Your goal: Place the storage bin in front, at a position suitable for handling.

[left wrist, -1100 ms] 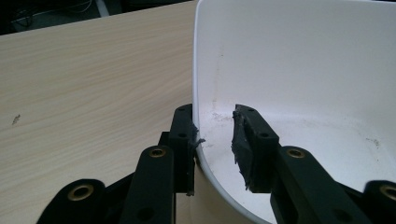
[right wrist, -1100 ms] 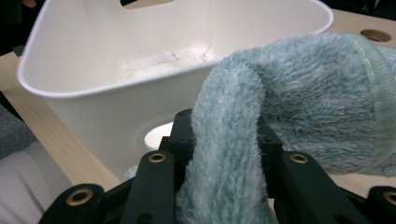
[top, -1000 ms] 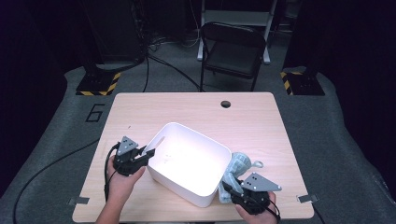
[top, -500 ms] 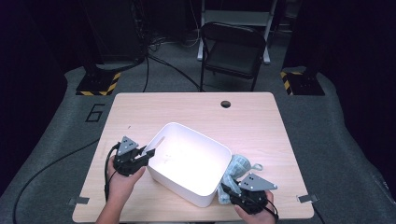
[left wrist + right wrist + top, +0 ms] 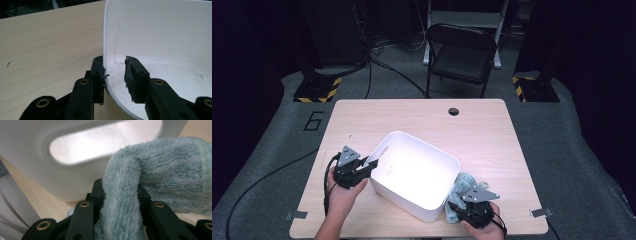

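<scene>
a white bin (image 5: 414,175) is sitting on the wooden table (image 5: 422,117), toward the near edge, and everything else is placed around it. the left gripper (image 5: 362,170) is sitting at the bin's left end, with one jaw outside the wall and the other inside; in the left gripper view (image 5: 115,75) the outer pad is touching the rim while the inner pad is standing a little apart from the wall, so the jaws are straddling the rim at a narrow gap rather than squeezing it. the person's left hand (image 5: 339,192) is holding that gripper just left of the bin. a fluffy pale blue towel (image 5: 462,187) is lying bunched on the table just beside the bin's right end, near its handle slot (image 5: 100,143). the right gripper (image 5: 459,202) is sitting at the near right corner of the bin, and in the right gripper view (image 5: 120,202) its jaws are clamping a thick fold of the towel between them.
</scene>
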### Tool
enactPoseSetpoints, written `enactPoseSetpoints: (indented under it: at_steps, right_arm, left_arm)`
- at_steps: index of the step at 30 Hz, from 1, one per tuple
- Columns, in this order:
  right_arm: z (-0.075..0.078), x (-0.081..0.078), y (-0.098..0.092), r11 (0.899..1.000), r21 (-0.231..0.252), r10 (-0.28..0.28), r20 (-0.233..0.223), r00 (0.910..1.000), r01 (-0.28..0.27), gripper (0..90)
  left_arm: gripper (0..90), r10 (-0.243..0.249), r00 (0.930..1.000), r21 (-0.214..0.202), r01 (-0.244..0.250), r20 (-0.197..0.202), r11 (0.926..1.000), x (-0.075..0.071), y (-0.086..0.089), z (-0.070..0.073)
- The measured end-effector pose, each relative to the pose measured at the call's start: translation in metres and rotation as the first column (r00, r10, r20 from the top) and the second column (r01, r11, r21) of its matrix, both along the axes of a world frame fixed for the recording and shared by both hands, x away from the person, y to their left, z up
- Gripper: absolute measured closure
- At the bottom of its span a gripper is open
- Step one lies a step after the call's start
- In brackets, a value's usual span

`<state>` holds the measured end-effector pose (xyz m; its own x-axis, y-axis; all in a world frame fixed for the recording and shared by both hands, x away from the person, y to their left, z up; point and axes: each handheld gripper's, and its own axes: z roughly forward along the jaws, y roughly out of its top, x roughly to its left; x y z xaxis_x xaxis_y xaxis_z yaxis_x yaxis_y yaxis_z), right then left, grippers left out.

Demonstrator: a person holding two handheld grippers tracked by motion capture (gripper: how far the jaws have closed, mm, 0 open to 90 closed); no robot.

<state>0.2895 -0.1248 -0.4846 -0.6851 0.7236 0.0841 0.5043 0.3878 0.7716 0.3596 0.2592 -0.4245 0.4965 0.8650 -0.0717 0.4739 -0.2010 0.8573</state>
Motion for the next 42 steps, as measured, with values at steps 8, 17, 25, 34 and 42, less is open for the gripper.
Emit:
enactPoseSetpoints:
  at_steps: [8, 17, 25, 34, 42]
  right_arm:
    - [-0.007, 0.003, 0.001, 1.000, -0.016, -0.003, -0.014, 0.9999, 0.003, 68.1]
    - [0.015, -0.005, -0.001, 0.999, 0.036, -0.029, 0.073, 0.9969, 0.026, 68.2]
    - [0.017, 0.002, 0.000, 0.996, 0.075, -0.064, 0.098, 0.9931, 0.057, 68.4]
    - [0.011, 0.013, 0.000, 0.995, 0.082, -0.067, 0.097, 0.9930, 0.059, 68.4]
    - [0.002, 0.010, -0.003, 0.998, 0.055, -0.046, 0.058, 0.9973, 0.043, 68.3]
  left_arm:
    - [68.8, 0.000, 1.0000, 0.001, 0.000, -0.001, 1.0000, 0.000, 0.000, 0.000]
    - [68.3, -0.005, 1.0000, 0.003, 0.005, -0.006, 1.0000, 0.000, 0.000, 0.000]
    - [66.6, 0.005, 1.0000, 0.009, -0.005, -0.002, 0.9999, 0.001, 0.000, -0.001]
    - [65.0, 0.014, 0.9999, -0.001, -0.014, -0.007, 0.9999, 0.002, 0.002, -0.002]
    - [64.3, 0.010, 0.9999, -0.003, -0.010, -0.012, 0.9999, 0.002, 0.003, -0.002]
